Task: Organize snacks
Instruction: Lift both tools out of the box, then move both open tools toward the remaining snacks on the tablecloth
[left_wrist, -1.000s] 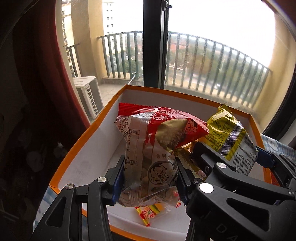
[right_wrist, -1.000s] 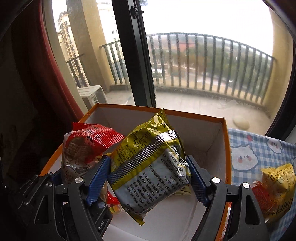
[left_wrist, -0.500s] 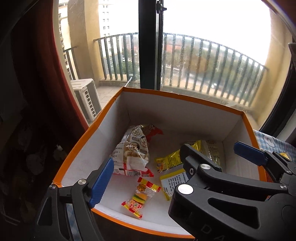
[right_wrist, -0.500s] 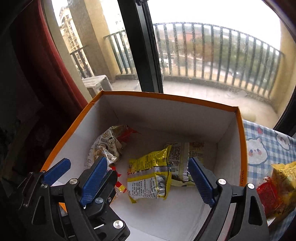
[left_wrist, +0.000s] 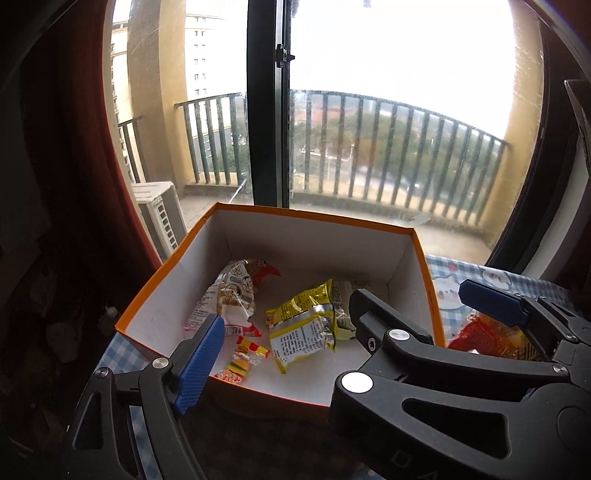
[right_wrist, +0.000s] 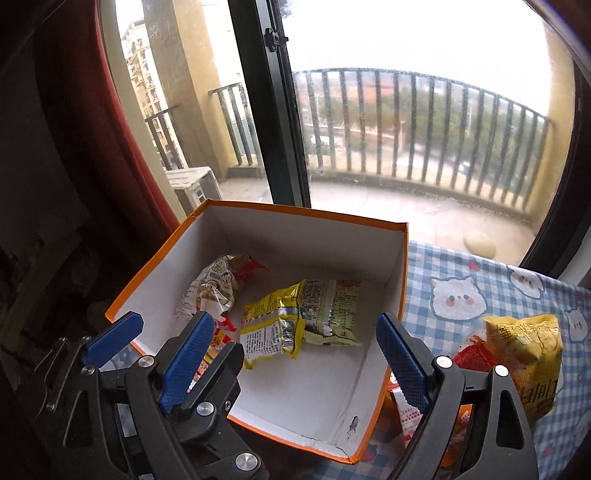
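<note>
**A:** Start at the left. What is the left gripper (right_wrist: 151, 350) doing?

**B:** Its jaws stand wide apart and are opening a little further at this moment. Nothing is between them; its blue pads (left_wrist: 199, 363) hang over the near left corner of the orange-rimmed box (left_wrist: 162, 266), touching no packet.

**A:** And inside the box?

**B:** From the left: a clear-and-red biscuit packet (left_wrist: 231, 295) lies on the white floor by the left wall. Just in front of it sits a small candy packet (left_wrist: 242, 363) with a burger picture. Towards the middle, a yellow packet (left_wrist: 301, 326) lies flat, partly overlapping a second pale yellow packet (right_wrist: 332, 312) beside it on the right.

**A:** Then the right gripper (right_wrist: 295, 363)?

**B:** Also spread wide, with nothing clamped. One blue pad (right_wrist: 186, 360) is over the near left part of the box, the other over the right wall near the front corner. Neither touches a snack.

**A:** Anything outside the box?

**B:** Yes, to the right, on the blue checked tablecloth (right_wrist: 461, 273) with cat faces, a yellow bag (right_wrist: 528, 347) lies against a red packet (right_wrist: 474, 360), both just beside the box's right wall.
</note>
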